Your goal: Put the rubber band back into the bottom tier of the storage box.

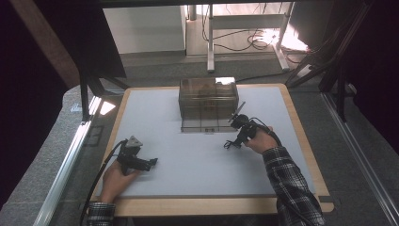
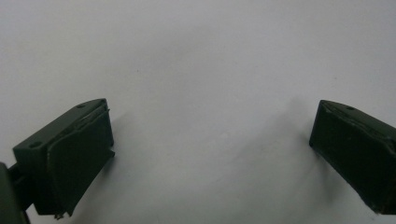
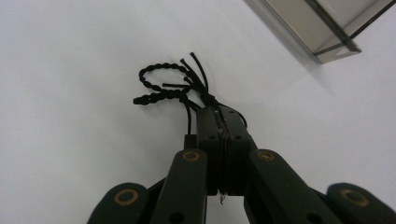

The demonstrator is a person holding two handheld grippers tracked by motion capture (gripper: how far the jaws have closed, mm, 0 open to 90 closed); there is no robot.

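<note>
Clearly clamped: right hand-held gripper (image 3: pixel 218 122), jaws pressed together on a black cord (image 3: pixel 173 86), knotted, with braided loops and loose ends fanning out past the jaw tips, just above the white table (image 1: pixel 188 155). Near the front right corner of the clear box (image 1: pixel 208 103), cord (image 1: pixel 230 144) hanging from that right hand-held gripper (image 1: pixel 236 140), short of the box and not touching it. Corner of the box (image 3: pixel 322 28) at upper right in the right gripper view. Well away from the box, toward the near left, left hand-held gripper (image 1: pixel 149 164) lying low over the table, jaws spread wide with nothing between them, bare table (image 2: pixel 210 93) beneath.
</note>
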